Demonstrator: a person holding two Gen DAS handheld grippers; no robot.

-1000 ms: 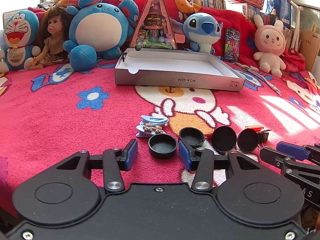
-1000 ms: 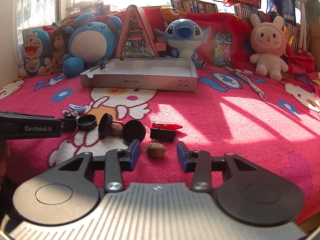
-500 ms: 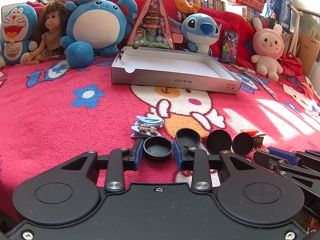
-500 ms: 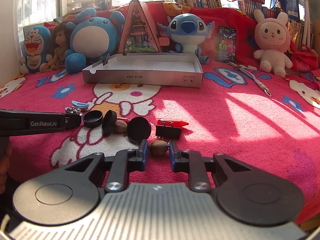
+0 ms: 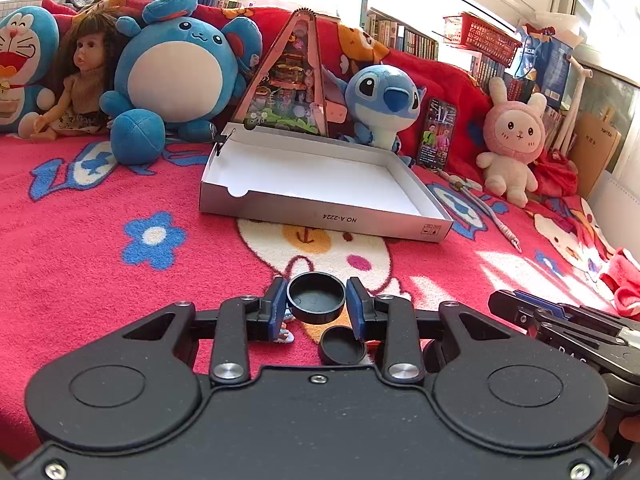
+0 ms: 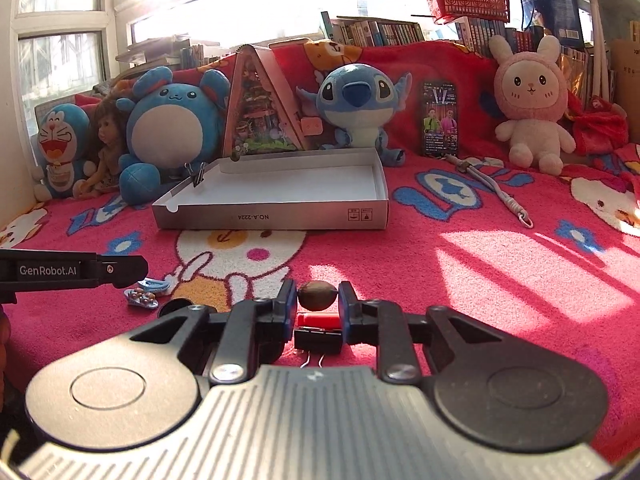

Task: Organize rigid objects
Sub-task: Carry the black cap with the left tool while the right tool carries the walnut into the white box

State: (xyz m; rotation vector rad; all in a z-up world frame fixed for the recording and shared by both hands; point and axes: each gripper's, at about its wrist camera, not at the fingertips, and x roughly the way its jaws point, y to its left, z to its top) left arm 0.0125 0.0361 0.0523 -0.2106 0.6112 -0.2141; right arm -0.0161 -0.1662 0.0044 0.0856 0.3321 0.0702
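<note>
My left gripper (image 5: 317,305) is shut on a round black cap (image 5: 316,297), held hollow side up above the red blanket. A second black cap (image 5: 342,345) lies on the blanket just below it. My right gripper (image 6: 318,301) is shut on a small brown nut (image 6: 317,295), also lifted off the blanket. Under the right gripper lie a black binder clip (image 6: 318,340) and a red pen-like piece (image 6: 318,319). A shallow white cardboard box (image 5: 320,174) (image 6: 280,188) sits open further back, with a binder clip (image 6: 199,174) on its left rim.
Blue hair clips (image 6: 146,294) and another black cap (image 6: 176,305) lie left of the right gripper. Plush toys, a doll, a triangular toy house (image 5: 292,80) and a phone (image 6: 440,118) line the back. A cord (image 6: 496,192) lies right of the box. The right gripper's body (image 5: 560,324) shows at the left view's right edge.
Both grippers closed, the left on the black cap and the right on the brown nut, then rose off the blanket with them. The box now looks closer.
</note>
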